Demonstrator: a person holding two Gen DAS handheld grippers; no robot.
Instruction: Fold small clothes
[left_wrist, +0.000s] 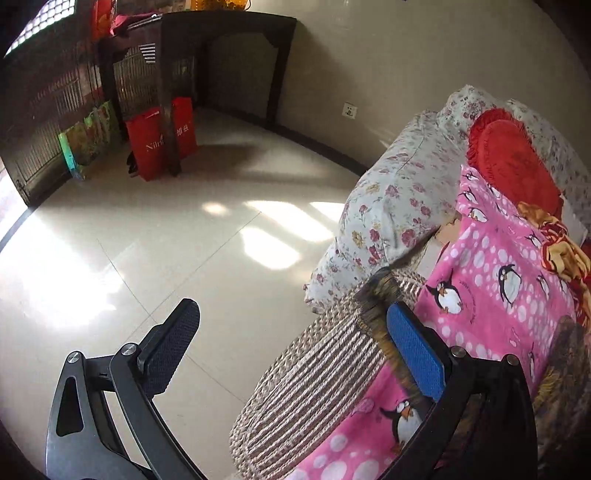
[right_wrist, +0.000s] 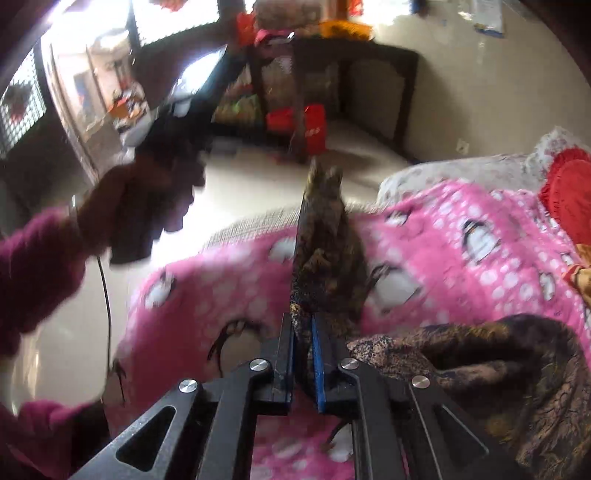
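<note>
A brown patterned garment (right_wrist: 498, 362) lies bunched on a pink penguin blanket (right_wrist: 461, 266) over the sofa. My right gripper (right_wrist: 303, 332) is shut on a fold of it, and the pinched cloth stands up between the pads. In the left wrist view the same garment (left_wrist: 565, 354) shows at the right edge, and a dark strip of cloth runs beside the blue pad (left_wrist: 417, 354). My left gripper (left_wrist: 295, 347) is open over the sofa's front edge with nothing pinched. In the right wrist view it is a blurred black shape held by a hand (right_wrist: 147, 192) in a magenta sleeve.
A woven striped mat (left_wrist: 314, 373) covers the seat's front under the blanket (left_wrist: 498, 295). A floral armrest (left_wrist: 391, 206) and a red frilled cushion (left_wrist: 513, 162) lie beyond. Pale tiled floor (left_wrist: 166, 229) spreads left, with red bags (left_wrist: 159, 140) beside a dark wooden table (left_wrist: 229, 48).
</note>
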